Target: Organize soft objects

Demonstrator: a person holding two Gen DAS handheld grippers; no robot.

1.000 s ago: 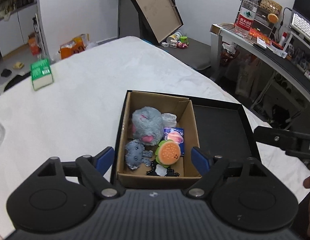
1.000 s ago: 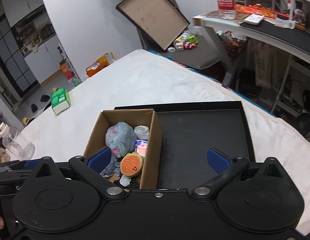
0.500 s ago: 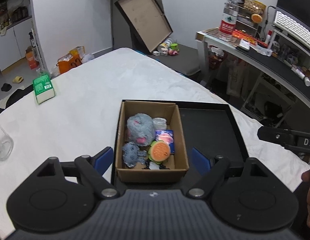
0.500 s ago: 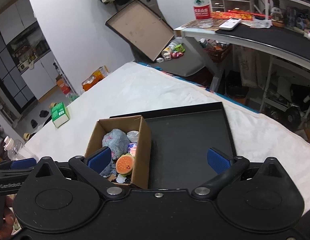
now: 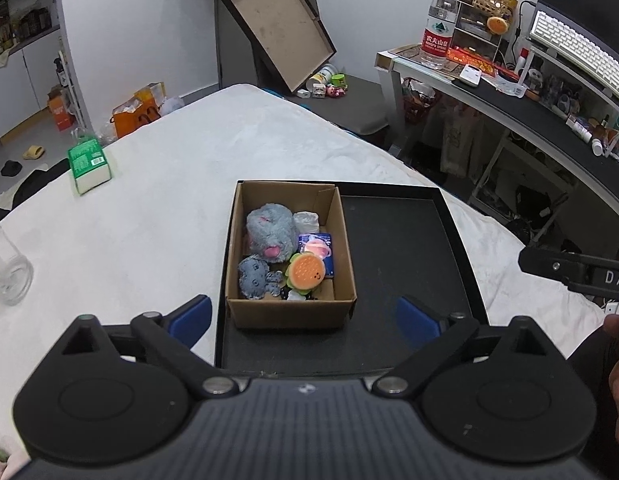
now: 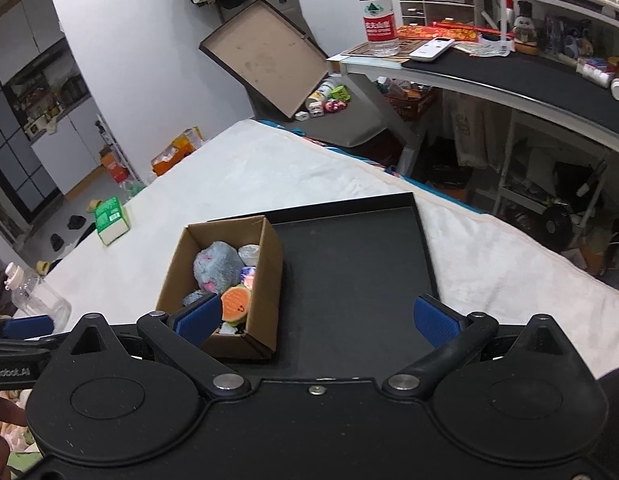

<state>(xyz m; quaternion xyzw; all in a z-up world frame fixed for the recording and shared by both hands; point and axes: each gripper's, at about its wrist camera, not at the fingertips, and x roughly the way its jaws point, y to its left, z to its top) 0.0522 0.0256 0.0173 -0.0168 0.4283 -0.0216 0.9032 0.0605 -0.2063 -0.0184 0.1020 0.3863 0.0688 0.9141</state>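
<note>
A green carton lies on the white surface (a clear glass jar well apart), water bottle beyond.

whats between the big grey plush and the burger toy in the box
Nothing: in the left wrist view the grey plush and burger toy sit almost touching, a blue packet just beside them.

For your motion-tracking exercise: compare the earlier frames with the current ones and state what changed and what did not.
Both grippers pulled back and up from the cardboard box; left gripper and right gripper remain open and empty. Nothing was grasped or released. Box, toys and black tray stayed put.
</note>
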